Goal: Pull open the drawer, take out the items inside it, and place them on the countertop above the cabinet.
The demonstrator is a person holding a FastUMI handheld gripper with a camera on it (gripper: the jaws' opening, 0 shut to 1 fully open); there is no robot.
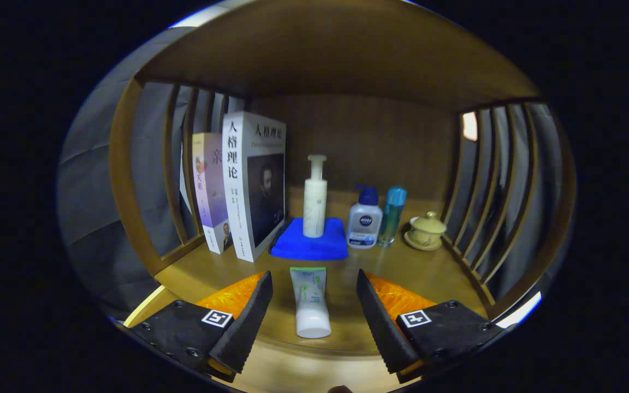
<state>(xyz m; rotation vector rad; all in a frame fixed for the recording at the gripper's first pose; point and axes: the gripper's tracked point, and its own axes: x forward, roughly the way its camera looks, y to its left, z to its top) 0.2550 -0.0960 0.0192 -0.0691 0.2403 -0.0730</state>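
The scene is dim and warm-toned. The strongest light falls on the wooden countertop point(434, 273) around and just ahead of the gripper point(314, 286), whose fingers stand apart with a white squeeze tube point(310, 303) lying between them, untouched. The tube's cap shows a soft highlight. Beyond the fingers, the brown back panel point(369, 142) and the wooden shelf underside point(314, 49) sit in deep shadow. Small overexposed patches appear behind the curved wooden side slats point(489, 174). Fisheye distortion bows the slats and countertop edge outward. Central items are sharp; the periphery is softer.
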